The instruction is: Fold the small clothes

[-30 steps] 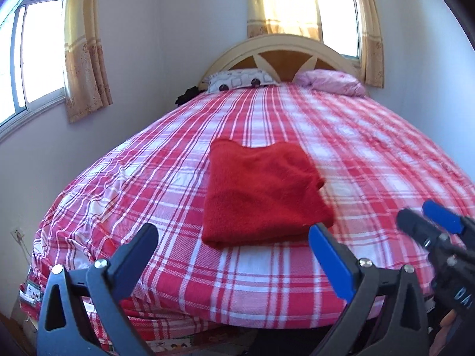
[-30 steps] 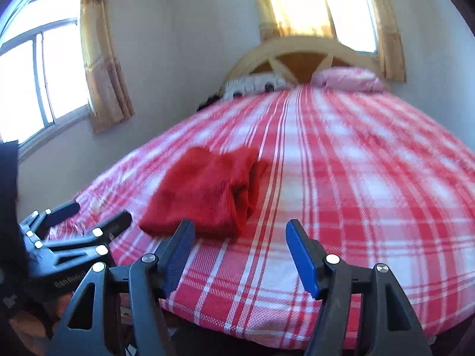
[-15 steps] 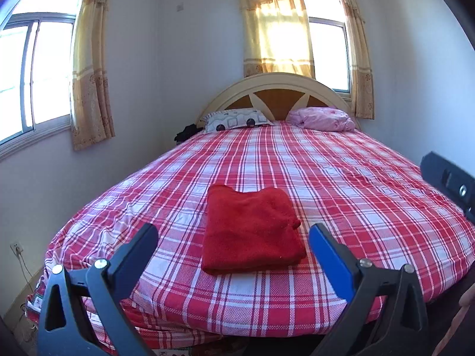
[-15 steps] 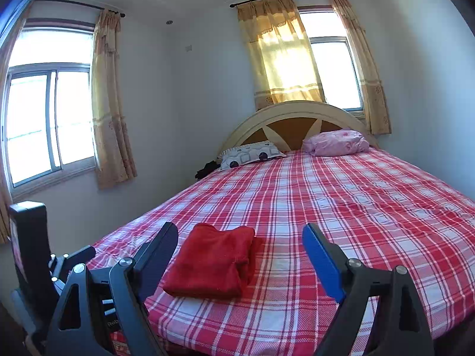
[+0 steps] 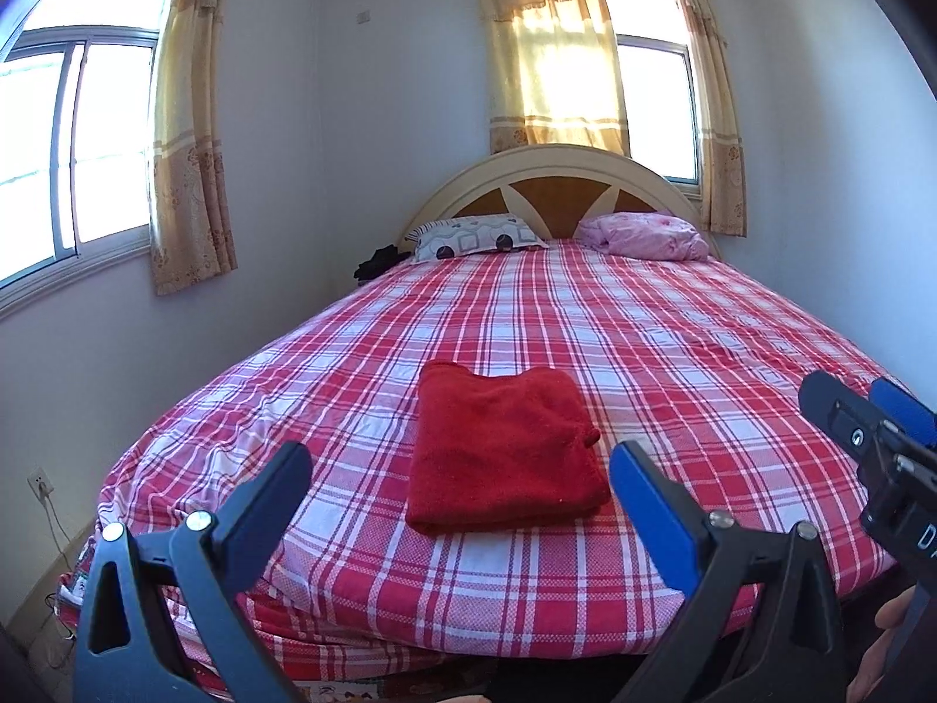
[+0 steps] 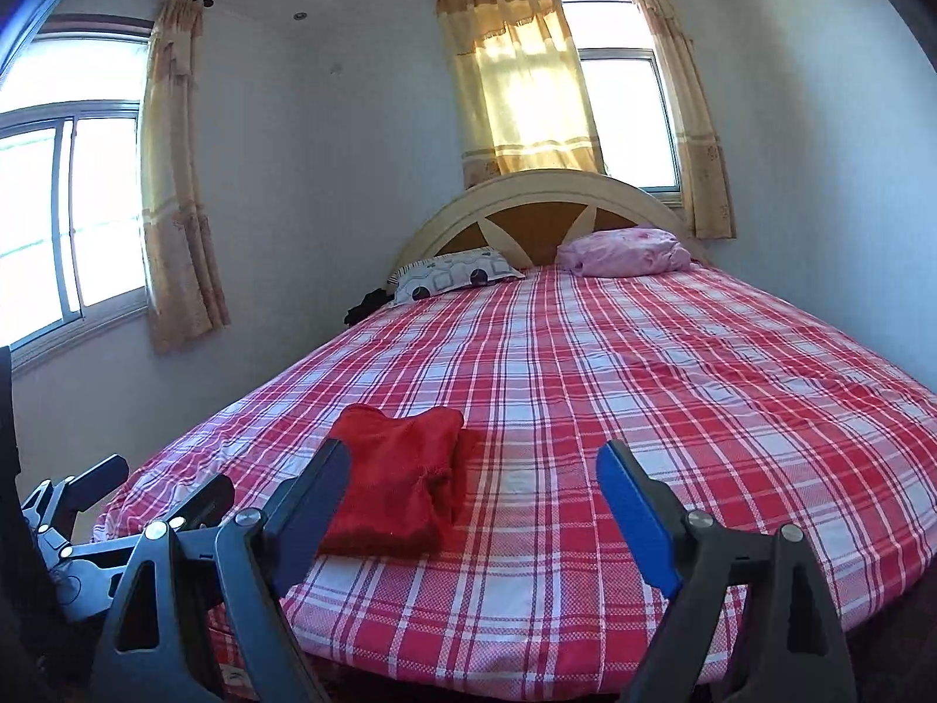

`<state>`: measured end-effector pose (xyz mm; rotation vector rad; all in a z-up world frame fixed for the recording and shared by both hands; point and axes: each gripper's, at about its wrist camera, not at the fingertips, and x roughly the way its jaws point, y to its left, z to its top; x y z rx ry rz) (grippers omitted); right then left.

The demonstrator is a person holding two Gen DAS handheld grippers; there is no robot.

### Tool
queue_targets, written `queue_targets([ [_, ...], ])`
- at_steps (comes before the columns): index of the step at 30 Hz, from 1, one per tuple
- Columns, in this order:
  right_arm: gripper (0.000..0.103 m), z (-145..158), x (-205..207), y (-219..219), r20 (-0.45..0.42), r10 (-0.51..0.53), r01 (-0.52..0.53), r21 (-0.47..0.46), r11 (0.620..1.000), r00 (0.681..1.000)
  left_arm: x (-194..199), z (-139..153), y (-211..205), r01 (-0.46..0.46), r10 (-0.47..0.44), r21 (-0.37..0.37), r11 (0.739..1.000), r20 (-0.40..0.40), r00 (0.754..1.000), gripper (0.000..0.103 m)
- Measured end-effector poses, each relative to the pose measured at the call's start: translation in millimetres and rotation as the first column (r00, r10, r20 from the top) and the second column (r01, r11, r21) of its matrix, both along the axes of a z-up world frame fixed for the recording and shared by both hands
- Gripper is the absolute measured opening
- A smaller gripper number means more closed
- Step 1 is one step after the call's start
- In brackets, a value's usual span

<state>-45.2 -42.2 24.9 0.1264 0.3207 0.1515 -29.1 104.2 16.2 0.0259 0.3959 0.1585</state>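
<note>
A red garment (image 5: 503, 445) lies folded into a flat rectangle near the foot of the bed (image 5: 673, 351); it also shows in the right wrist view (image 6: 398, 480). My left gripper (image 5: 460, 489) is open and empty, held off the foot of the bed with the garment between its fingers in view but apart from them. My right gripper (image 6: 471, 492) is open and empty, to the right of the garment and back from the bed edge. Each gripper shows at the edge of the other's view: the right one (image 5: 867, 433), the left one (image 6: 134, 498).
The bed has a red-and-white plaid sheet, a patterned pillow (image 5: 474, 234), a pink bundle (image 5: 644, 234) and a curved headboard (image 5: 556, 176). Walls with curtained windows stand left and behind. A wall socket (image 5: 40, 477) with a cable sits low at left.
Both grippers have pulled back and up from the bed, away from the folded garment; the views now take in the whole room. The garment has not moved.
</note>
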Motion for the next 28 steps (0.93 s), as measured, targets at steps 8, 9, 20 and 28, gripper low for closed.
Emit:
queue_targets([
  [8, 0.086, 3.3, -3.0, 2.4, 0.025, -0.005, 0.005, -0.008, 1.0, 1.0, -0.6, 0.6, -0.6, -0.009, 0.009, 0.006, 1.0, -0.003, 1.0, 0.103],
  [9, 0.086, 3.2, -2.4, 2.4, 0.021, -0.004, 0.004, -0.007, 1.0, 1.0, -0.9, 0.7, -1.2, -0.009, 0.009, 0.008, 1.0, -0.003, 1.0, 0.103],
  [20, 0.086, 2.9, -4.0, 4.4, 0.02, -0.005, 0.005, -0.014, 1.0, 1.0, -1.5, -0.1, -5.1, -0.039, 0.039, 0.038, 0.999, 0.016, 0.999, 0.103],
  [28, 0.086, 2.0, -2.7, -0.8, 0.011, -0.028, 0.028, -0.001, 1.0, 1.0, 3.4, -2.2, 0.6, -0.039, 0.039, 0.01, 0.999, -0.014, 0.999, 0.103],
])
